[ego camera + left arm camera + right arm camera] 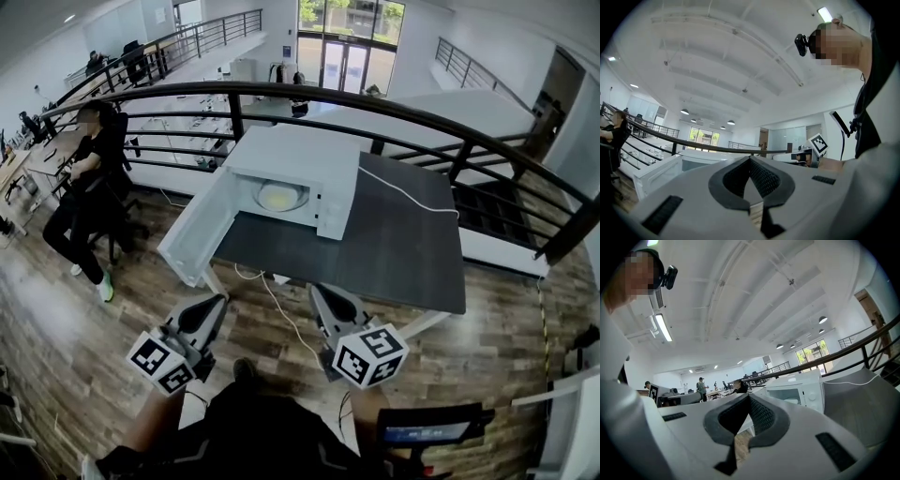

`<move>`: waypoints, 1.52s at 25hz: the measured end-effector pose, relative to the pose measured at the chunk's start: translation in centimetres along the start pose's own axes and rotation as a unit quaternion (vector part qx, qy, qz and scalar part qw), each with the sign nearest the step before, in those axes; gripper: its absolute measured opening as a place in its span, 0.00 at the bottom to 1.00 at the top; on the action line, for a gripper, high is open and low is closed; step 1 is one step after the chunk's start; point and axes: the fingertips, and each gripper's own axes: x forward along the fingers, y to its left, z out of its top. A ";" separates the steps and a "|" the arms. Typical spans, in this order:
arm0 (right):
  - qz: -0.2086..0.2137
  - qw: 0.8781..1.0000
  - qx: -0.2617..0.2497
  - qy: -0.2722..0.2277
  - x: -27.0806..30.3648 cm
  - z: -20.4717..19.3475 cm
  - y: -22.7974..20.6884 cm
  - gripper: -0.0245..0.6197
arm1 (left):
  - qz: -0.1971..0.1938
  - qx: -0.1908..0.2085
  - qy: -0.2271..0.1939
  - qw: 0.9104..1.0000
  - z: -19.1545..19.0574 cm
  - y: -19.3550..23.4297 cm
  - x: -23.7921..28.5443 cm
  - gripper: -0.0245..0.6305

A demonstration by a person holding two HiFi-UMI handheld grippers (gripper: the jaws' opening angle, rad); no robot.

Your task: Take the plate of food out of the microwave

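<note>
On the dark table [394,253], the head view shows the microwave [323,159], its door [192,239] open and the plate of food [279,196] inside. The left gripper [216,305] and right gripper [319,295] hang low, well apart from it. The left gripper view shows jaws together, empty. The right gripper view shows the same. Before reaching in, one gripper should open, then keep the plate level.

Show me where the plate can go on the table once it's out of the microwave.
The dark table is bare right of the microwave, up to its front and right edges; only a white cable crosses the back. A narrower bare strip lies before the oven's mouth. Left is crowded: the open door hangs there.
</note>
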 end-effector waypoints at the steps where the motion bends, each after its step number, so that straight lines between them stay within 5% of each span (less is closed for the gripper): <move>1: 0.000 1.000 -0.001 0.001 0.3 0.1 0.0 0.04 | -0.002 0.004 0.004 1.000 0.0 0.1 0.1 0.04; 28: -0.024 1.000 0.011 0.015 16.1 1.9 -0.1 0.04 | -0.038 -0.011 0.010 0.999 2.9 14.9 3.3 0.04; 34: -0.035 0.999 0.008 0.014 19.3 2.1 0.1 0.04 | -0.055 -0.024 -0.016 0.998 4.5 17.5 3.4 0.04; 38: -0.039 0.999 0.008 0.017 21.6 2.5 0.4 0.04 | -0.029 -0.036 0.015 0.999 3.6 21.0 3.4 0.04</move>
